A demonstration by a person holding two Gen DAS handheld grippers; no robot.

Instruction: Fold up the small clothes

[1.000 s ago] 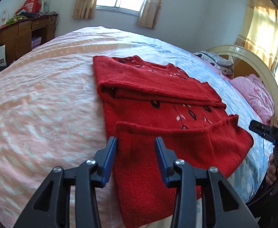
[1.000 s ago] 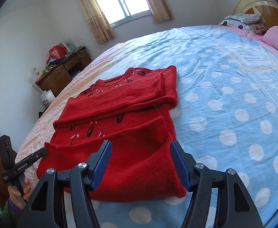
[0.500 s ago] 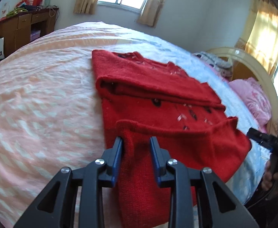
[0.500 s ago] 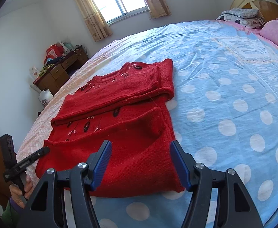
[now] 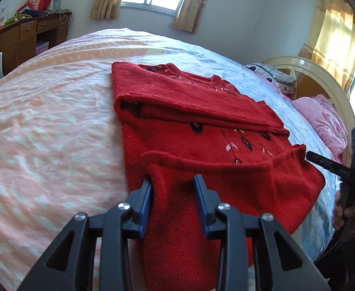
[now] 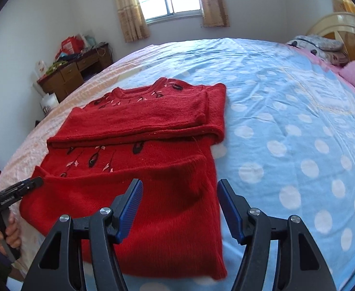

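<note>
A red knit sweater [image 5: 201, 126] with dark flower embroidery lies flat on the bed, its sleeves folded across the body. It also shows in the right wrist view [image 6: 138, 131]. My left gripper [image 5: 173, 195] is at the sweater's near left hem corner, its blue pads partly closed around a raised fold of the hem. My right gripper [image 6: 179, 206] is open above the near right hem area and holds nothing. Each gripper shows at the edge of the other's view: the right gripper [image 5: 323, 162] and the left gripper [image 6: 20, 189].
The bed cover is pink [image 5: 44, 133] on the left and blue with white dots [image 6: 298, 133] on the right. A wooden desk [image 5: 24, 38] stands at the far left wall. Pink bedding [image 5: 323, 121] and a headboard [image 5: 323, 77] are at the right.
My left gripper has moved forward onto the hem corner and narrowed around a fold of it. My right gripper has stayed open and swung left over the sweater's near edge.
</note>
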